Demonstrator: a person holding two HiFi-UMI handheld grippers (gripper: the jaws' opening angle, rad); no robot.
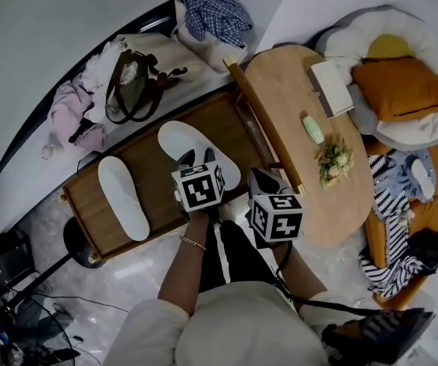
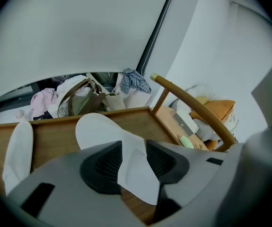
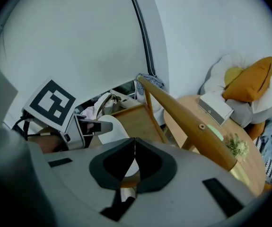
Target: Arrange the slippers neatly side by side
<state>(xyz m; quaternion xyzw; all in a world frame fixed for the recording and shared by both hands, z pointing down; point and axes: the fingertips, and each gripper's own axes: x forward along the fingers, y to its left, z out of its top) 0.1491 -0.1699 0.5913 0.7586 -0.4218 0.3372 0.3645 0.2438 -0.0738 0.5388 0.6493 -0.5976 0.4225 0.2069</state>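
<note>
Frame centre: my left gripper straddles one white slipper, jaws parted, pressing nothing. My right gripper is closed and empty. I'd pinch it squarely, then lay it parallel, just beside the other slipper, lower left on the wooden tray.

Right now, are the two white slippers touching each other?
Apart: in the head view, bare wood of the wooden table separates the left slipper from the right slipper.

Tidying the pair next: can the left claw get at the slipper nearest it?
Likely yes: the left claw stands open right over that slipper, which lies uncovered on the wooden tray, with nothing between them.
</note>
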